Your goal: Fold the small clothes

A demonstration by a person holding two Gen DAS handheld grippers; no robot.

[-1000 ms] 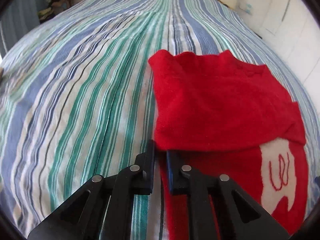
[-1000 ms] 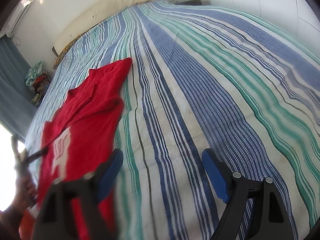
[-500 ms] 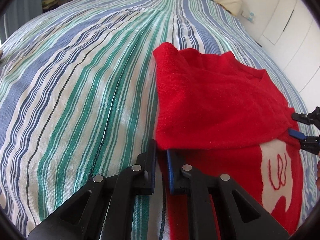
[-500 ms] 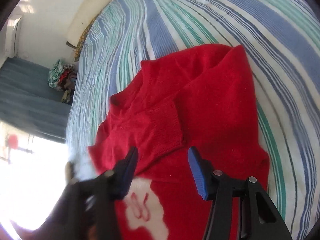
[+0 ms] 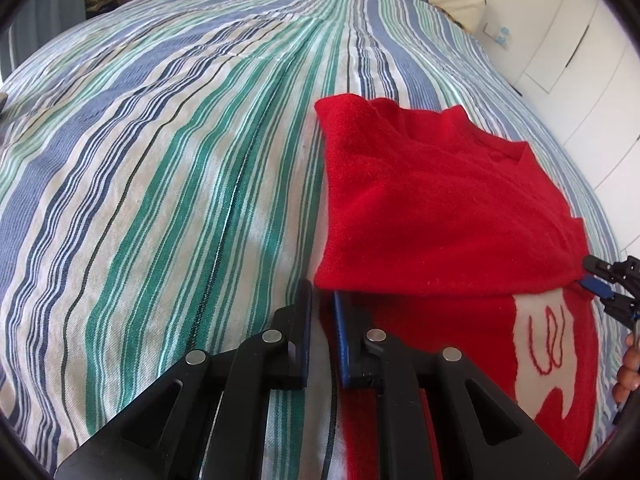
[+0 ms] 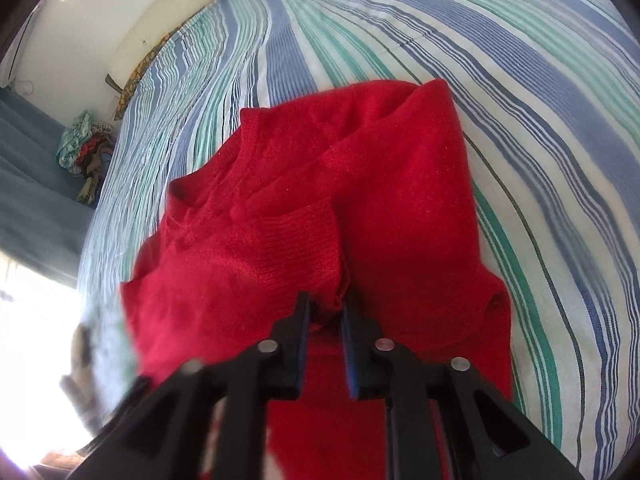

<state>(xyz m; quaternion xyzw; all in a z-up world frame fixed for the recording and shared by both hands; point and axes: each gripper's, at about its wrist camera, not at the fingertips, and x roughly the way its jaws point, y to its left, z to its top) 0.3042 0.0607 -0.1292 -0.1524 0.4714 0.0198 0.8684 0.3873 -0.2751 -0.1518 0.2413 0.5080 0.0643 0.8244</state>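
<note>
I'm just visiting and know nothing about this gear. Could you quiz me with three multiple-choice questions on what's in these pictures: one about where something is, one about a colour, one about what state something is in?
1. Where does the red sweater lie?
A. On a striped bedspread
B. On a wooden floor
C. Inside a drawer

2. What colour is the patch on the sweater's front?
A. Yellow
B. White with red lines
C. Black

3. What is the right tool doing?
A. Hanging wide open above the bed
B. Lying flat on the pillow
C. Pinching a bit of red knit between nearly closed fingers

Answers:
1. A, since blue, green and white stripes surround the sweater in both views.
2. B, as the left wrist view shows a white shape with red squiggles.
3. C, because the right wrist view shows fabric bunched in the narrow gap between the fingers.
</note>
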